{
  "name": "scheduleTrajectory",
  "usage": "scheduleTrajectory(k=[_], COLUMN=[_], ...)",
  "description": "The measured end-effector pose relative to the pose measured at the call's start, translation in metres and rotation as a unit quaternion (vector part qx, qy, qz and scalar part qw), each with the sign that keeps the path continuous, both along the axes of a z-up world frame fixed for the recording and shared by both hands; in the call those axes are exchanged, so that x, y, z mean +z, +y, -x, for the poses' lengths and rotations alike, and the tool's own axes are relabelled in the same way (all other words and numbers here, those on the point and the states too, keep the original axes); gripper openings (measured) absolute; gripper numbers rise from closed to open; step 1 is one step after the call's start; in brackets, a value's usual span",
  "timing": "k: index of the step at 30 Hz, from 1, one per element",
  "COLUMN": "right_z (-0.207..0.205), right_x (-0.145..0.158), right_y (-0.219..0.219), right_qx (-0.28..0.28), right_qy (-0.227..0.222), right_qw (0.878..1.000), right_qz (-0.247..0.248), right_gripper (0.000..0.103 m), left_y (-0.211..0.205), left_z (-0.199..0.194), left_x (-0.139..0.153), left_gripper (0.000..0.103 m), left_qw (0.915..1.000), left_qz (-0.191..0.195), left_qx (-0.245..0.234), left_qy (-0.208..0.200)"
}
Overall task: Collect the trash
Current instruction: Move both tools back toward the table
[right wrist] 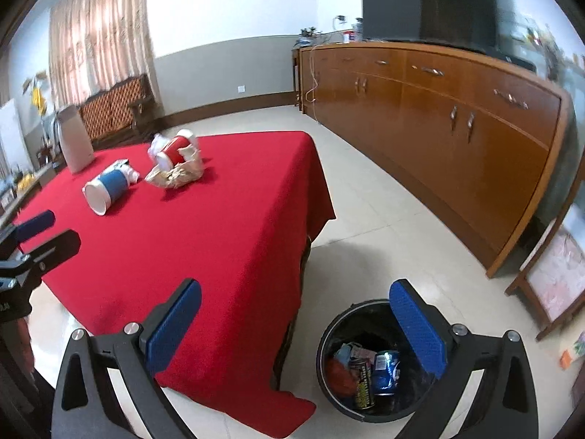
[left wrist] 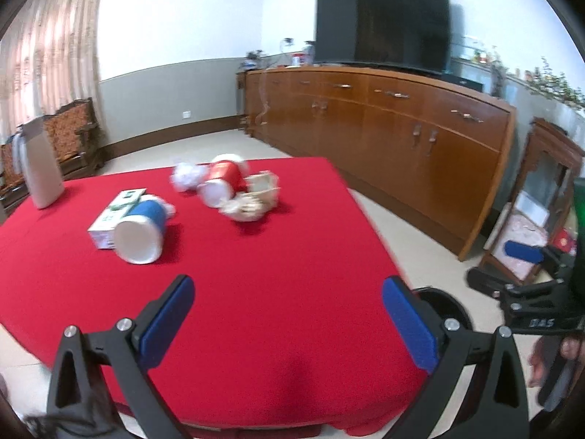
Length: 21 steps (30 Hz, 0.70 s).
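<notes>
On the red table (left wrist: 256, 292) lie a tipped blue paper cup (left wrist: 140, 232), a white carton (left wrist: 117, 216) behind it, a tipped red cup (left wrist: 221, 183), crumpled white tissue (left wrist: 186, 177) and crumpled beige paper (left wrist: 252, 201). My left gripper (left wrist: 289, 314) is open and empty over the table's near part. My right gripper (right wrist: 296, 322) is open and empty, above the table's corner and a black trash bin (right wrist: 329, 347) on the floor that holds cans and wrappers. The blue cup (right wrist: 106, 186), red cup (right wrist: 175, 152) and beige paper (right wrist: 179, 177) show in the right wrist view too.
A tall beige paper bag (left wrist: 42, 164) stands at the table's far left. A long wooden cabinet (left wrist: 402, 131) with a TV (left wrist: 384, 23) runs along the right wall. A small wooden stand (left wrist: 541, 197) is on the right. Tiled floor (right wrist: 384, 219) surrounds the table.
</notes>
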State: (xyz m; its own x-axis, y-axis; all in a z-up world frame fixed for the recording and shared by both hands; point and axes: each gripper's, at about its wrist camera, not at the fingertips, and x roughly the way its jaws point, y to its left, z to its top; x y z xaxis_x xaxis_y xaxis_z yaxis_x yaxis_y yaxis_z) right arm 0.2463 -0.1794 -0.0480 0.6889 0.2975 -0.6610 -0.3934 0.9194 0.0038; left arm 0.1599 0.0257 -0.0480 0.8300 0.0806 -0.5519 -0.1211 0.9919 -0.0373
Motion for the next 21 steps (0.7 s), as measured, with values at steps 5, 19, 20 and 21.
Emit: scheduleTrajectory(k=[5,19,20,21], right_z=[-0.006,-0.043,-0.05,-0.054], right_x=[0.005,-0.003,-0.006,-0.008], right_y=[0.04,0.172,0.182,0.188], right_qx=[0.031,0.101,0.104,0.107], right_qy=[0.006,0.007,0.011,0.014], right_qw=[0.999,0.994,0.993,0.993], right_qz=[0.005,0.044,0.047,0.047], right_gripper=[0.103,0.103,0.102,0.101], left_y=[0.049,0.151,0.154,0.156], left_z=[-0.001,-0.032,-0.037,-0.042], left_x=[-0.007,-0.027,-0.03,-0.033], left_gripper=[0.103,0.083,0.082,0.08], left_qw=[0.9987,0.9951,0.9948,0.9946], left_qz=[-0.003,0.048,0.054,0.059], left_qx=[0.05,0.083,0.081,0.08], left_qy=[0.009,0.025,0.028,0.031])
